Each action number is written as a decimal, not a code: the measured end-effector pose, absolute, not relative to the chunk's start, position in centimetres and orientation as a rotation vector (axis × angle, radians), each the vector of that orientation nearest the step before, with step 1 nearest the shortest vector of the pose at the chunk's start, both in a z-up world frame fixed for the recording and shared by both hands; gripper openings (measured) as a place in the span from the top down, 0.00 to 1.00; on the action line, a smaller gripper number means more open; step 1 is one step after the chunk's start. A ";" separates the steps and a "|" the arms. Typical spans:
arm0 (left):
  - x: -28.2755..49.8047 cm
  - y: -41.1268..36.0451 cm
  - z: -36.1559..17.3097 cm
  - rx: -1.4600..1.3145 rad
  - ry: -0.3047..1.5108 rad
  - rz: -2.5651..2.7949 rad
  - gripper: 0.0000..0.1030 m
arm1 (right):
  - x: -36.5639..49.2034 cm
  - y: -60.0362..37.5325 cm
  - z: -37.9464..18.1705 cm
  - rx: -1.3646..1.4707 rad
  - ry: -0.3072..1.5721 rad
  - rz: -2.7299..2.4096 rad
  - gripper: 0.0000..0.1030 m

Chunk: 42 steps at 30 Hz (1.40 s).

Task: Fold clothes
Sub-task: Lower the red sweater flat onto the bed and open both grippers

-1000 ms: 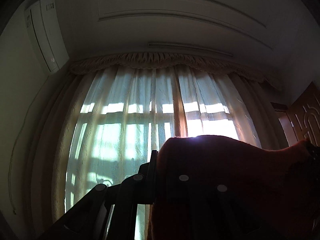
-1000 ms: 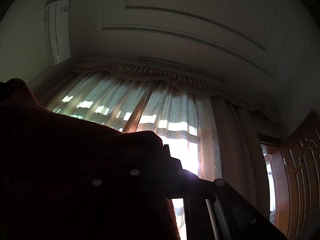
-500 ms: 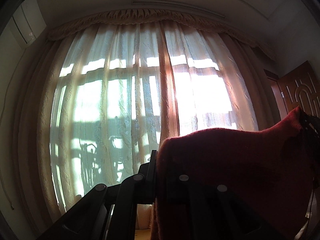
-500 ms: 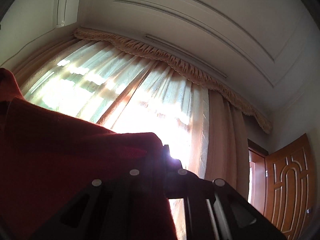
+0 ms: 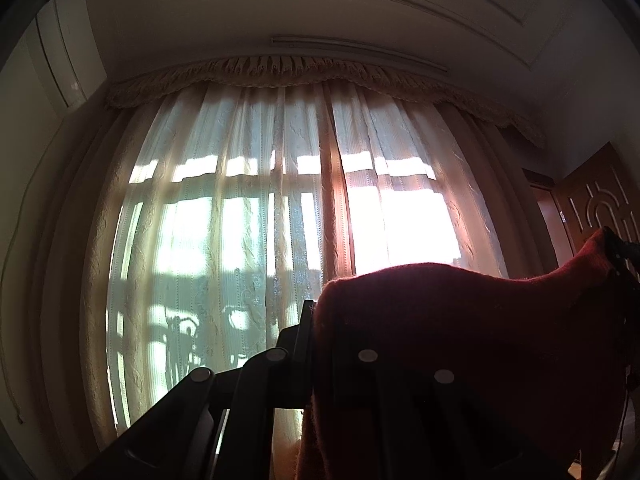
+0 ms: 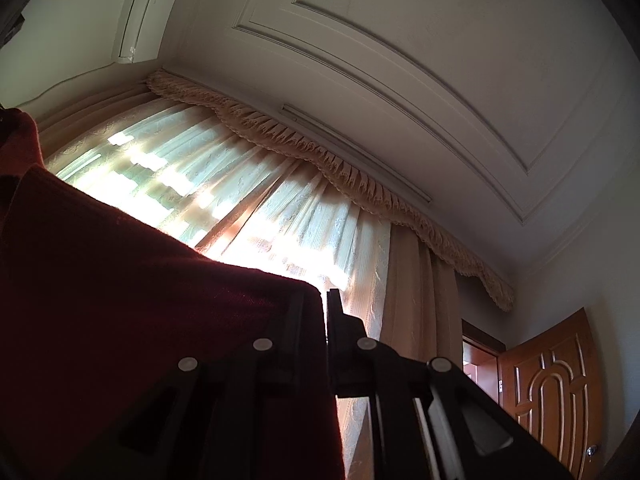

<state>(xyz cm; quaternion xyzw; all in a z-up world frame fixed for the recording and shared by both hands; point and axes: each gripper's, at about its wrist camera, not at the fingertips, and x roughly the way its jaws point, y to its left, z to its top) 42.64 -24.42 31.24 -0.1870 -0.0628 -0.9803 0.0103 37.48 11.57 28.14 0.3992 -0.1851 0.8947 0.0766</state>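
Since the earlier frames both views have swung: the left wrist camera, which half a second ago looked almost squarely at the window, now takes in more ceiling again, and the right wrist view has rolled so that the curtain pelmet [image 6: 332, 160] runs steeply downhill to the right. At the left of the scene, the left gripper [image 5: 314, 320] is clenched on the top edge of the dark red garment [image 5: 460, 340], whose cloth drapes over the right finger and hides it, while the left finger [image 5: 298, 344] stands bare against the bright curtain [image 5: 240, 240]. From that pinch the garment's upper hem runs rightward and slightly upward to a second raised corner near the wooden door [image 5: 600, 208], where a dark shape, probably the other gripper, holds it. Seen from the right, the right gripper [image 6: 325, 304] is also closed on the cloth, which covers the left finger and falls away down and to the left; a thin slit of light shows between the fingers above the pinch. So the garment hangs in the air between the two tools, its long axis lying along the line from one pinch to the other, each gripper at one end and neither nearer the middle. No table or laying surface is visible in either view. Judging from this, the coming move depends on keeping that hem taut and level.
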 end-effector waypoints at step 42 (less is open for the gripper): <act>3.2 -35.1 3.2 0.951 0.009 -2.847 0.94 | -5.2 -7.9 -4.4 -1.501 -1.076 3.535 0.41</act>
